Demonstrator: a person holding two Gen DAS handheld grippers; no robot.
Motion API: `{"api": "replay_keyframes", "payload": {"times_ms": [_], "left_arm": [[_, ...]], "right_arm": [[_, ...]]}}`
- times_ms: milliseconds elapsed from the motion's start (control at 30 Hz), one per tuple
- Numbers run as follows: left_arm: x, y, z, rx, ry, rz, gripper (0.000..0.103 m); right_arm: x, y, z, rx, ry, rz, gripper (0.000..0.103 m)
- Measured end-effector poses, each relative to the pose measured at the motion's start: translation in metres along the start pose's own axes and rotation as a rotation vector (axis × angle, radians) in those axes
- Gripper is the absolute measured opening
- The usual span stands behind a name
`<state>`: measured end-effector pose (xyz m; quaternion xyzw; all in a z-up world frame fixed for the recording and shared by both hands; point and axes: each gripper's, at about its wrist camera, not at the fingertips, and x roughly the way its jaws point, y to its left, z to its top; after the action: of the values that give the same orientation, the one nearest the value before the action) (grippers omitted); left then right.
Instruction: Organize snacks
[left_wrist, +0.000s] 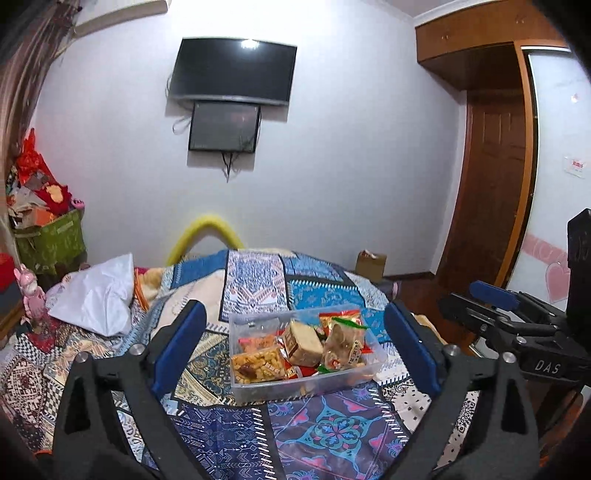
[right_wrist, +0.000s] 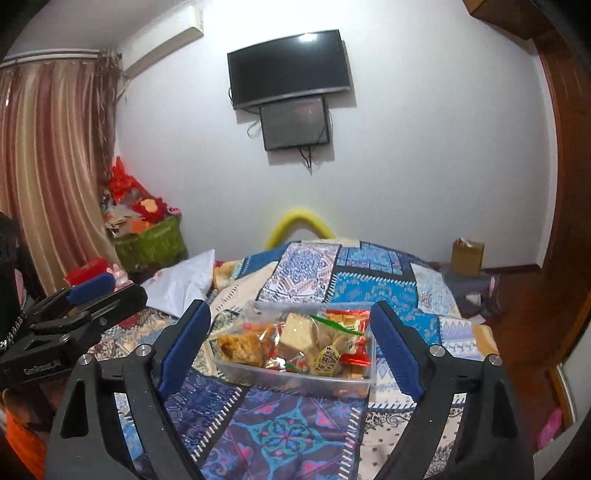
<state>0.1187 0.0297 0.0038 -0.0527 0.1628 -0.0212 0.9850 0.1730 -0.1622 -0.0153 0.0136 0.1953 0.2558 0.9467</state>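
On the bed (left_wrist: 317, 417), a clear box (left_wrist: 306, 384) sits on the patchwork quilt (right_wrist: 295, 435). It is full of snacks (left_wrist: 295, 345) in shiny wrappers, and a big tan cake (right_wrist: 295, 332) lies in the middle. The left gripper (left_wrist: 295, 350) is wide open with nothing in it, and the box shows between its blue fingers (left_wrist: 177, 347). The right gripper (right_wrist: 291, 347) is wide open and holds nothing too. Both hang just near the box, not touching it. A white pillow (left_wrist: 99, 299) lies farther back on the left. A black TV (right_wrist: 290, 66) hangs on the wall.
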Motion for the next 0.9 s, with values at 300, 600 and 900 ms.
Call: {"api": "replay_keyframes", "payload": {"times_ms": [300,600,900], "left_arm": [[-0.021,-0.006,-0.003,0.013,-0.012,0.008,0.101],[-0.028,-0.007,-0.006,0.021,-0.015,0.007,0.101],[-0.031,-0.01,-0.006,0.026,-0.013,-0.002,0.101]], "right_arm": [[-0.02,0.005,-0.004,0.002,-0.041,-0.005,0.103],[-0.027,0.011,-0.008,-0.017,-0.05,-0.014,0.103],[-0.033,0.011,-0.01,-0.015,-0.06,-0.016,0.103]]}}
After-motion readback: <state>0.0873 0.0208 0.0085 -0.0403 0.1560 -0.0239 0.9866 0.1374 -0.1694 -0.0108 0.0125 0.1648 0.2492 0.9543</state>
